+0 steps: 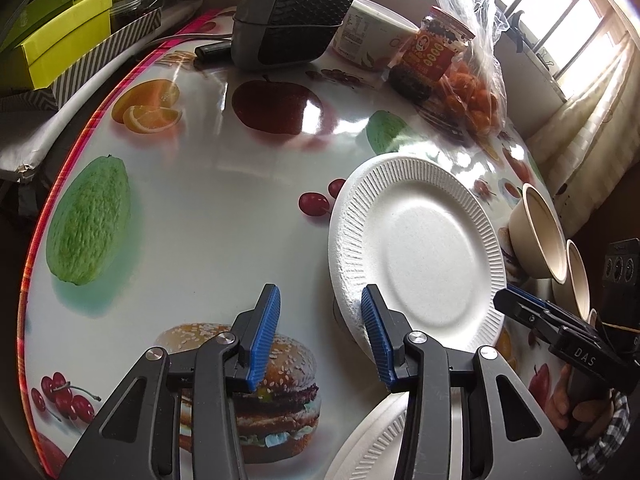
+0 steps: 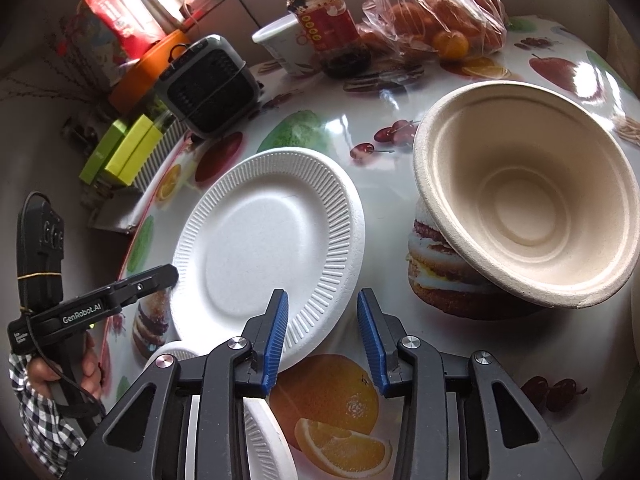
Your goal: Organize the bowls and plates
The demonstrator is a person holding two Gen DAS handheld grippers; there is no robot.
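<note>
On the fruit-print tablecloth (image 1: 224, 208): white ribbed plate (image 1: 420, 256) between both grippers, two beige bowls (image 2: 532, 200) just beside it.
Left gripper (image 1: 320, 336) part-open, nothing between its pads, one finger (image 1: 376, 340) at the plate's rim; right gripper (image 2: 322, 338) likewise empty, near the opposite rim; plate looks light, stiff, thin; best pinched at the ribbed rim; a second plate (image 1: 380, 440) lies under the left gripper.

A home dining spot — fruit-print table (image 1: 224, 208), sauce jar (image 2: 328, 20), curtained window (image 1: 580, 40).
</note>
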